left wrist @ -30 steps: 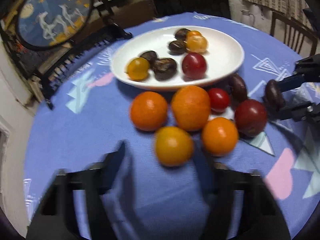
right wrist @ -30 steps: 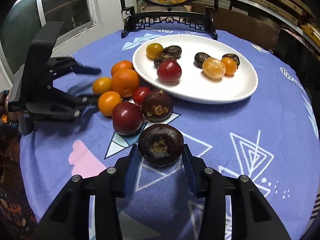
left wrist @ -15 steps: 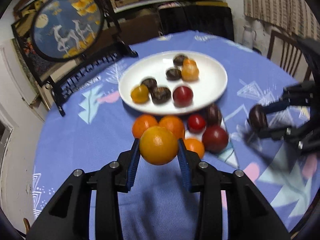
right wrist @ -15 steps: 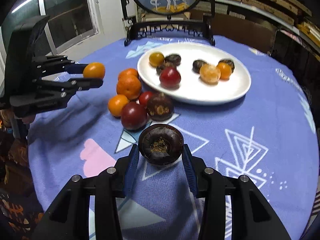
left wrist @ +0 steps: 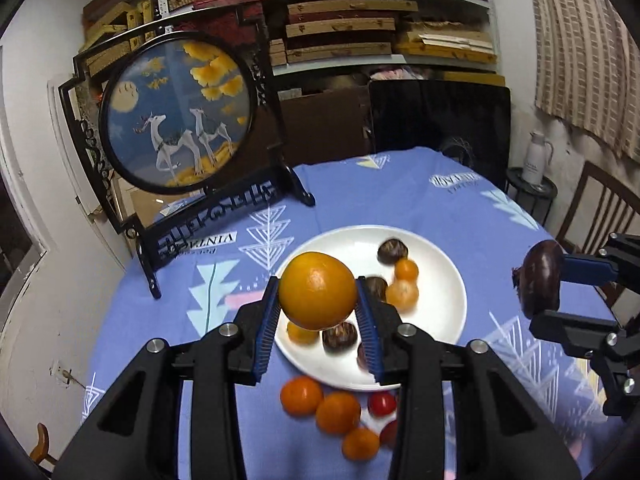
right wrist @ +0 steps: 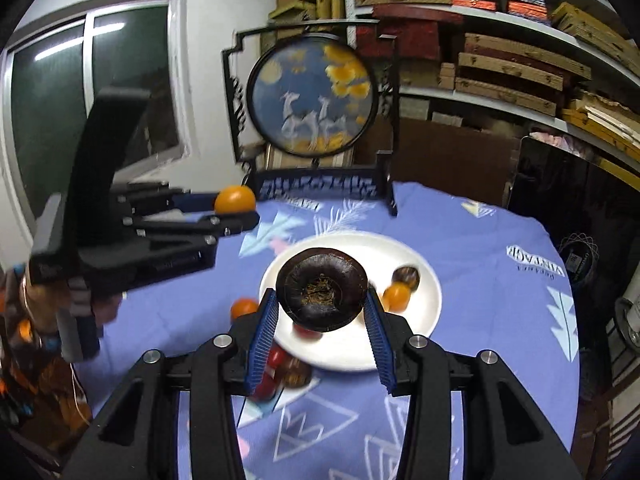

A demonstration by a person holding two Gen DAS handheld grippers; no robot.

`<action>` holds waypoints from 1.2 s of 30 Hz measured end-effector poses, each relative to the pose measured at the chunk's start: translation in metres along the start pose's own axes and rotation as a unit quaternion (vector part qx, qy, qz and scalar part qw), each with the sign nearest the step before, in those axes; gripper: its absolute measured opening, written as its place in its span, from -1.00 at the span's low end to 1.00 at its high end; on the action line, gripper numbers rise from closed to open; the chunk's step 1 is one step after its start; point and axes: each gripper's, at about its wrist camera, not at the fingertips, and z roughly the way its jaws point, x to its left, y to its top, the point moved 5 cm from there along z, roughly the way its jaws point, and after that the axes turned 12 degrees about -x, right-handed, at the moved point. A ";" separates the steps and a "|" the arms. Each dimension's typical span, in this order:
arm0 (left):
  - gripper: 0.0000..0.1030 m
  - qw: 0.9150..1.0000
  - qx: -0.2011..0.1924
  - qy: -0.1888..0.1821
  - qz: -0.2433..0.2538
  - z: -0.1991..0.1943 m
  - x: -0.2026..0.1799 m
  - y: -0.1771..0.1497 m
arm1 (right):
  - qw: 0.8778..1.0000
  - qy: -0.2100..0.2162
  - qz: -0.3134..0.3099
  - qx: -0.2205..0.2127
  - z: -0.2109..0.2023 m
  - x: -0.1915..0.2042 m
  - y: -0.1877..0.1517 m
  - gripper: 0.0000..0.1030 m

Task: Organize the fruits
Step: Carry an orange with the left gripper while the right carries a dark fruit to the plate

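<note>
**Both jaws loaded, held above the plate**

My left gripper [left wrist: 318, 312] is clenched on an orange [left wrist: 317, 296], its blue ribbed pads [left wrist: 267, 328] pressed against both sides of the fruit. My right gripper [right wrist: 322, 314] grasps a dark mangosteen [right wrist: 321, 289] the same way, the fruit's underside turned toward the camera. Both fruits hang in the air, clear of the counter [left wrist: 452, 204].

Just under my left jaws, loose fruit lies on the blue patterned cloth: three small oranges [left wrist: 338, 412] bunched together, touching or nearly so, with a red cherry tomato [left wrist: 382, 404] beside them, all just off the near rim of the white plate [left wrist: 448, 320].

The plate already carries small oranges and dark round fruits, gathered on its left and middle; its right half is bare white. Beyond the plate's far rim the cloth runs open to the counter's far edge.

At the far left of the counter stands a round painted screen [left wrist: 176, 112] on a black stand, well apart from the plate. Shelves of stacked boxes [left wrist: 340, 32] fill the wall behind.
</note>
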 end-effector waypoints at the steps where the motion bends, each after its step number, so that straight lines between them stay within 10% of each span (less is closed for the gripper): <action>1: -0.30 1.000 0.000 -0.001 -0.004 0.003 0.000 0.002 | 1.000 0.000 0.003 -0.003 0.002 -0.003 0.003 -0.14; 23: -0.30 0.995 0.089 0.025 0.042 0.123 -0.011 -0.035 | 0.996 -0.017 0.049 0.069 0.127 -0.053 -0.015 -0.14; 26: -0.12 0.994 0.093 0.036 0.047 0.130 -0.009 -0.041 | 0.995 -0.021 0.051 0.082 0.146 -0.056 -0.019 -0.12; 28: 0.40 0.994 0.083 0.053 0.046 0.130 -0.004 -0.040 | 0.995 -0.037 0.052 0.071 0.151 -0.060 -0.019 0.25; 36: 0.40 0.995 0.073 0.060 0.028 0.113 0.019 -0.048 | 0.995 -0.023 0.065 0.066 0.123 -0.054 -0.028 0.35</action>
